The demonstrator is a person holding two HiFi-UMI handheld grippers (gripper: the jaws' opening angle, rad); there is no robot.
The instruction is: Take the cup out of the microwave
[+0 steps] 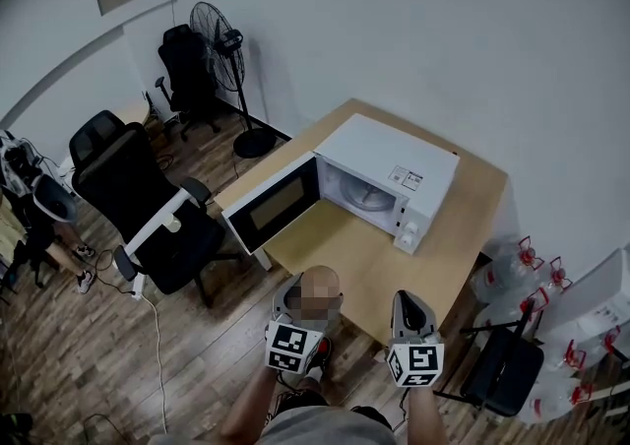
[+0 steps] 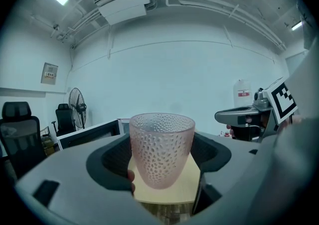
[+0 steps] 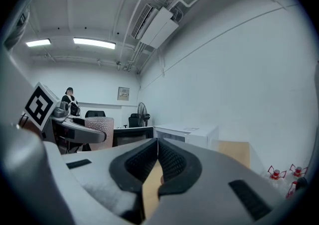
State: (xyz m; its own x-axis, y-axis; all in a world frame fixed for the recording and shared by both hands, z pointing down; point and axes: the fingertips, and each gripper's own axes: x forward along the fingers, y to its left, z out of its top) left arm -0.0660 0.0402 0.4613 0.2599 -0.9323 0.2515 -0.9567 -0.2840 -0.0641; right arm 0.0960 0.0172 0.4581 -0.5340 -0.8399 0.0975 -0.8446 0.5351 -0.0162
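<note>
The left claw (image 2: 160, 168) grips the pink dimpled cup (image 2: 162, 144) upright, at the near edge of the desk (image 1: 364, 261) and well apart from the microwave (image 1: 386, 169). The right claw (image 3: 157, 162), beside it, is pressed together with nothing inside. The microwave door (image 1: 271, 203) hangs open to the left

So the microwave (image 1: 389, 172) sits mid-frame on the table (image 1: 364, 261), with its door (image 1: 273, 205) swung open toward the left. The cup (image 2: 162, 149) is out of it, between the jaws of the left claw (image 1: 305, 310) at bottom centre, below the table's near corner. The right claw (image 1: 411, 313) is just to its right. There's an office chair (image 1: 148, 202) left of the table, a fan (image 1: 224, 39) and another chair (image 1: 187, 69) upper left, and water jugs (image 1: 512, 271) lower right.
</note>
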